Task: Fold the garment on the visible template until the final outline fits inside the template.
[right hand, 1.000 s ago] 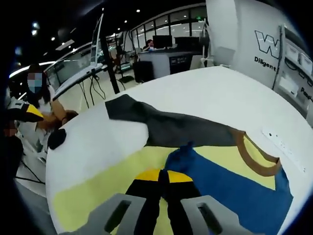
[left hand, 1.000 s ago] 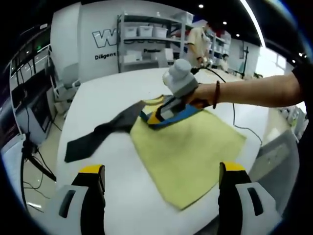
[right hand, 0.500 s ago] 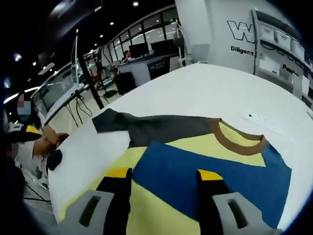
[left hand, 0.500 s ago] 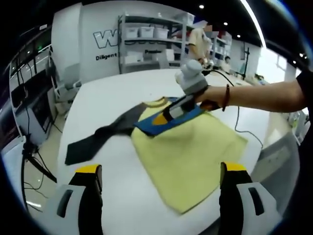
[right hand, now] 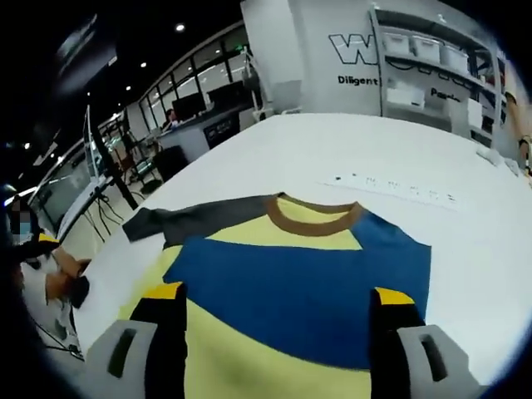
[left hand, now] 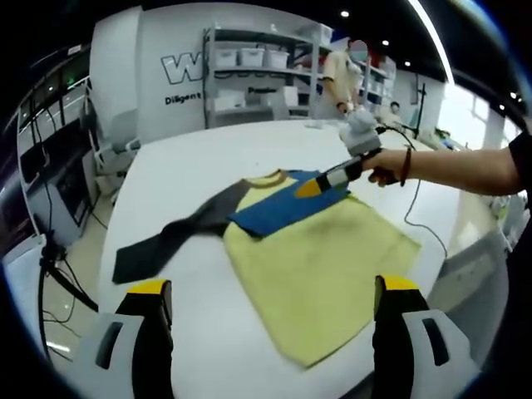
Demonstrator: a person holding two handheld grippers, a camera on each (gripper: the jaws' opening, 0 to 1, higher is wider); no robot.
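Garment (left hand: 312, 241) flat on table (left hand: 191, 166), dark sleeve (left hand: 166, 241) extended off its collar end. Left gripper (left hand: 266, 332) and right gripper (right hand: 278, 328) jaws apart, empty.

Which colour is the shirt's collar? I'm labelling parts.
Brown collar, clearest in the right gripper view.

The white table (left hand: 174, 174) lies bare around the garment (right hand: 291, 283), which spreads flat and offers nothing tall to catch on. Its dark grey sleeve (left hand: 166, 241) trails out across the tabletop, apart from the edge. Beyond the collar a white power strip (right hand: 391, 189) lies flat, with open surface on either side (a cable (left hand: 407, 195) runs off the table rim near the person's forearm (left hand: 457, 166)). Both grippers' jaws stand wide apart above the cloth.
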